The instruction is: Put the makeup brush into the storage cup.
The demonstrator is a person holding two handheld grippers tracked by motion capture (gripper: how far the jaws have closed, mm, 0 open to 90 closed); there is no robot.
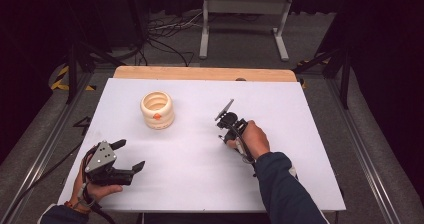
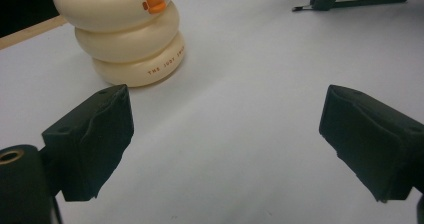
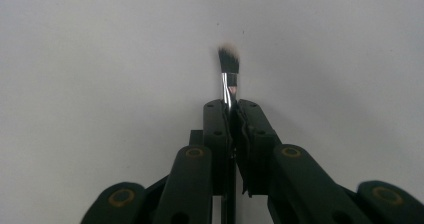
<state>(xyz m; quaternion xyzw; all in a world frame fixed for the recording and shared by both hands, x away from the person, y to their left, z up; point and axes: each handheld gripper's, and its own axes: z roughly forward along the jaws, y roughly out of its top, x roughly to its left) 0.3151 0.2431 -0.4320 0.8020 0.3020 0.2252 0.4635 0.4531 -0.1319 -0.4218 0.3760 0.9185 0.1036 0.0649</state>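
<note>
A small makeup brush (image 3: 229,66) with dark bristles and a silver ferrule sticks out past my right gripper (image 3: 232,106), which is shut on its handle. In the high view the right gripper (image 1: 227,126) sits at mid-table, right of centre, tilted down toward the surface. The left gripper view shows the brush (image 2: 360,3) lying nearly level just above the table. A cream, ring-stacked holder (image 1: 157,110) with an orange duck beak stands at the back left, its top open. My left gripper (image 1: 129,155) is near the front left, open and holding nothing, aimed toward the holder (image 2: 125,34).
The white table (image 1: 200,179) has a wooden strip (image 1: 200,73) along its far edge. A white metal stand (image 1: 245,14) and loose cables (image 1: 165,31) are on the floor beyond. Dark frame legs flank both sides.
</note>
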